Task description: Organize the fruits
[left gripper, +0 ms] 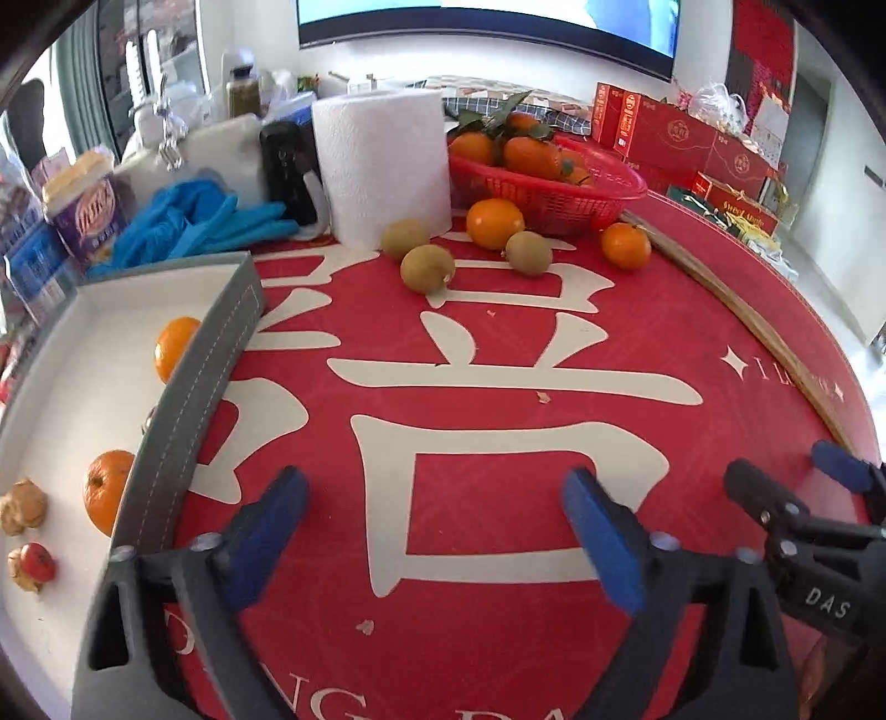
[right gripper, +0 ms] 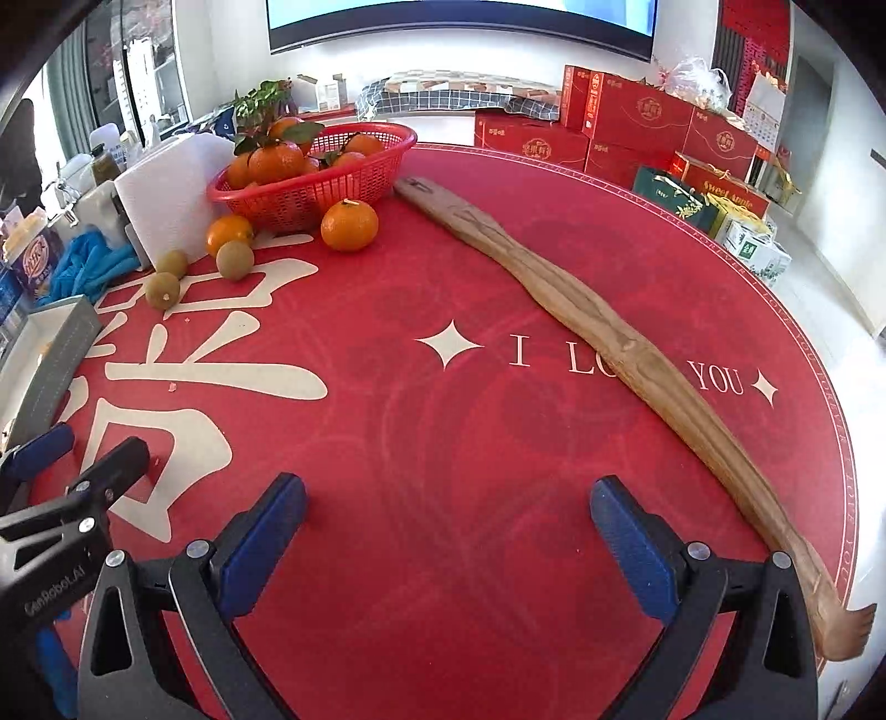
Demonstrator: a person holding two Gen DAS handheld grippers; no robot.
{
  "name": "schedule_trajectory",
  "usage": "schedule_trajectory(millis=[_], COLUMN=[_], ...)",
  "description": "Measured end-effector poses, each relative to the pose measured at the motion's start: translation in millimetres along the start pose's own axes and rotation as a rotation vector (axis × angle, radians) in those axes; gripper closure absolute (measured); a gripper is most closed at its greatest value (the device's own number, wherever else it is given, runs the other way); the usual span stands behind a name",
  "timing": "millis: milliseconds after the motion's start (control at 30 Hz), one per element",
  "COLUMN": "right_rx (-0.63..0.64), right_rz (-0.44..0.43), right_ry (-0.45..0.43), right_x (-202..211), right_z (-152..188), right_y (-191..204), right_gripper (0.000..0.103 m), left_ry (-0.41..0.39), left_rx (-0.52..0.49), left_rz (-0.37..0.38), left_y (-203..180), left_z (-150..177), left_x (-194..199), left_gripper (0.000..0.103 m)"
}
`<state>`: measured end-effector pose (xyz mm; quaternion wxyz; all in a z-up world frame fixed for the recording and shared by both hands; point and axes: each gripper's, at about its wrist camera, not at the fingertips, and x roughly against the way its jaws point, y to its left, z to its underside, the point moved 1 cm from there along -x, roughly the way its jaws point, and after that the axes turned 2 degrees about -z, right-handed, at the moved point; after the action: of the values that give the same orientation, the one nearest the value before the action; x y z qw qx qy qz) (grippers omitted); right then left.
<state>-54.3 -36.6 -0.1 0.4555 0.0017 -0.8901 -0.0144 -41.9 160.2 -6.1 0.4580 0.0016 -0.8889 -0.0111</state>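
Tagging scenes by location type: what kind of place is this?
Probably a home living or dining room: a large wall-mounted screen, a round table with a red printed cover, and stacked red gift boxes behind it on the floor.

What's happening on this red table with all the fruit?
A person holds two grippers and is sorting fruit. Both the left gripper and the right gripper hang open and empty over the red table mat. Two oranges already sit in the white tray. Three kiwis and two loose oranges wait near the red basket.
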Motion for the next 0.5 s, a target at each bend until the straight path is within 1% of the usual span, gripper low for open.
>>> schedule_trajectory(millis=[500], right_rx=[-0.004], right_rz=[0.003], right_ry=[-0.003], right_x=[-1.8], right_z=[-2.4], right_y=[-2.3], right_gripper=[0.000], left_ry=[0.006], left_rx=[-0.007], left_rz=[-0.007], left_y=[-3.0], left_z=[0.0], left_x=[-3.1], left_gripper=[0.000])
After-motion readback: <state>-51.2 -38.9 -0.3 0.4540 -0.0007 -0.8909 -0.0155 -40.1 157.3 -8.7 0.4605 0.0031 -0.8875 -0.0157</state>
